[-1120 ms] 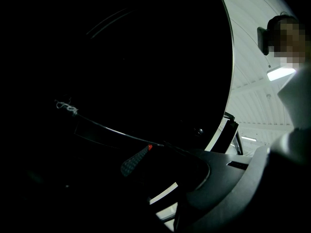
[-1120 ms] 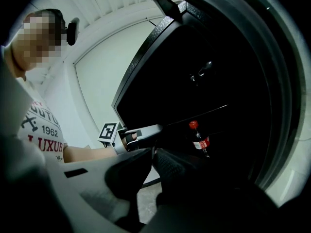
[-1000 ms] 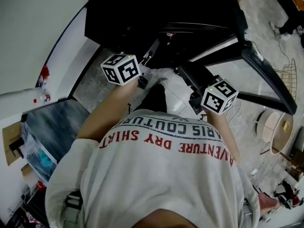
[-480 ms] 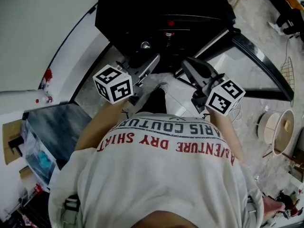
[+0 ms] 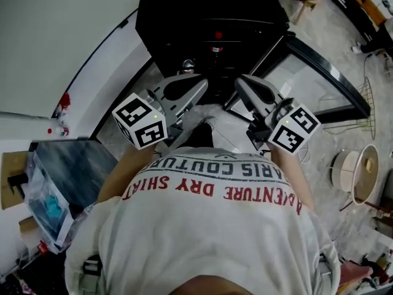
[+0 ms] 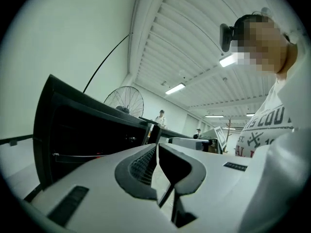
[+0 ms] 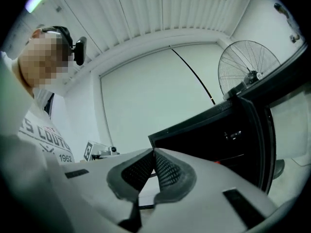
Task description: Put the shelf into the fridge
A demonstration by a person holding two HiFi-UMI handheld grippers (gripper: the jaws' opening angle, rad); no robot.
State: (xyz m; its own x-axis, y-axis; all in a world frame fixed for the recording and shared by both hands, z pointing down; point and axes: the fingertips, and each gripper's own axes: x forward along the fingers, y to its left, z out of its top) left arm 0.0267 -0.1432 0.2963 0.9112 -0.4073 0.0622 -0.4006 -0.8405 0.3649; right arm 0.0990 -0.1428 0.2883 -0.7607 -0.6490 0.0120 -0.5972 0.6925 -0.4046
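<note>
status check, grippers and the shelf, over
Left gripper and right gripper both just closed shut, nothing between the jaws. What looks like the shelf edge shows inside the fridge. Fridge door open, nothing seen blocking.

The left gripper point(image 5: 202, 83) and right gripper point(image 5: 239, 80) have risen, fingers point(image 6: 136, 169) closing together (nothing between them).

The person's shirt point(image 5: 209, 226) reads "DRY SHIRT" and "COUTURE" (upside down).

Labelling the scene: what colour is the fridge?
The fridge is black; it shows best in the head view.
</note>
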